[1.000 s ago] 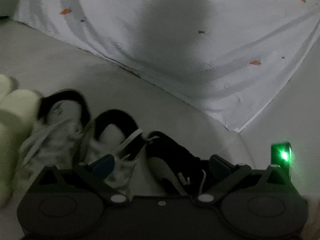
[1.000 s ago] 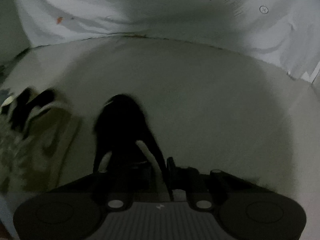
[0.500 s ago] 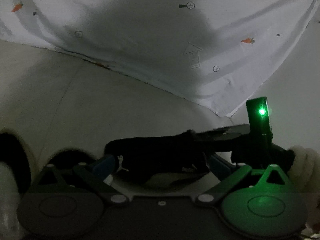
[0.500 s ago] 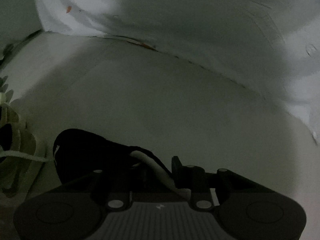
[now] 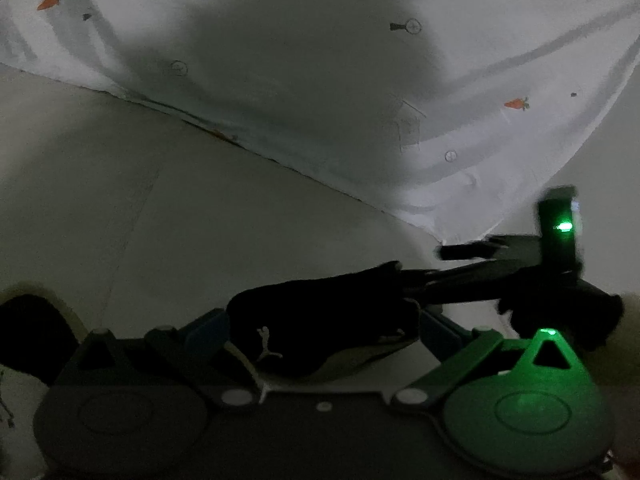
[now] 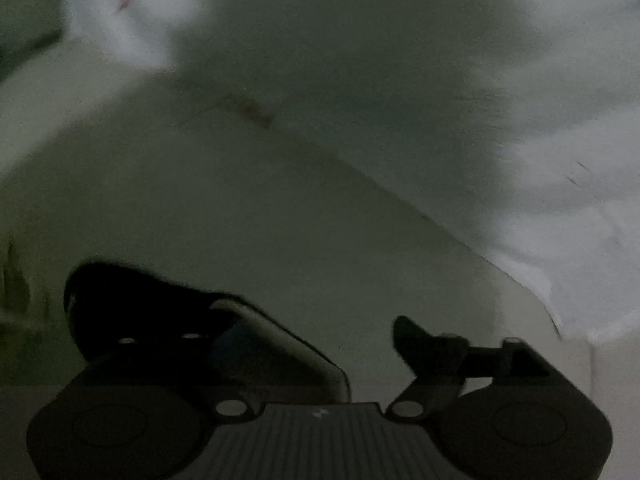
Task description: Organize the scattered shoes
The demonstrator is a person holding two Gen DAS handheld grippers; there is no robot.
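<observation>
Left tongs spread either side of the black shoe on the floor, right tongs spread at its heel; keep them level.

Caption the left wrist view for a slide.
Black sneaker with white logo between the left gripper fingers, above a pale floor.
</observation>
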